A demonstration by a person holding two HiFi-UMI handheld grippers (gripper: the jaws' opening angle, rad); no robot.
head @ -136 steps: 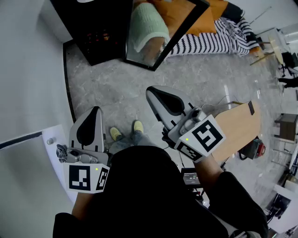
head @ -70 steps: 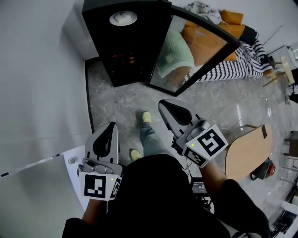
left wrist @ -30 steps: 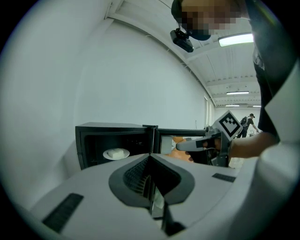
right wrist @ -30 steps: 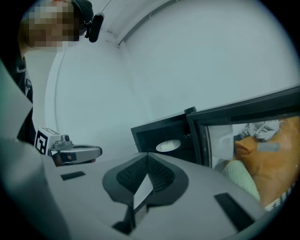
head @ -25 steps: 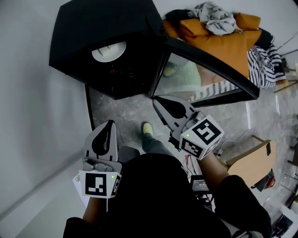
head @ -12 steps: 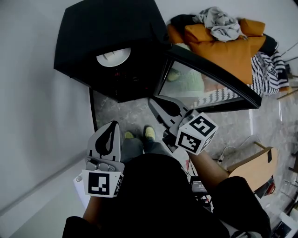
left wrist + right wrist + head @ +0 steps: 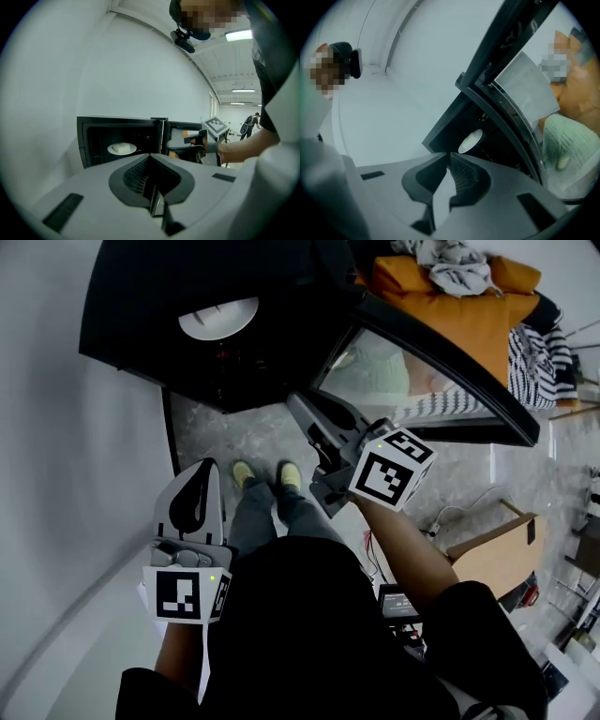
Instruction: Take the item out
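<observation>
A black oven (image 7: 131,296) stands open on the floor, its glass door (image 7: 441,367) swung out to the right. Inside sits a white plate (image 7: 217,318) with a pale block on it, also clear in the left gripper view as the plate (image 7: 122,148) and in the right gripper view as the plate (image 7: 470,140). My right gripper (image 7: 296,402) is held out near the door's hinge edge, short of the plate. Its jaws are opening, only a sliver apart, with nothing between them (image 7: 449,156). My left gripper (image 7: 201,470) hangs back by my hip, shut and empty (image 7: 150,157).
The white wall (image 7: 56,474) runs close on the left. An orange sofa (image 7: 450,296) with clothes and a striped cloth (image 7: 532,334) lies behind the door. A wooden table (image 7: 487,540) stands at the right. My yellow shoes (image 7: 262,474) are on the grey floor before the oven.
The right gripper has moved forward and up toward the oven's opening beside the door. The left gripper has stayed low at my side.
</observation>
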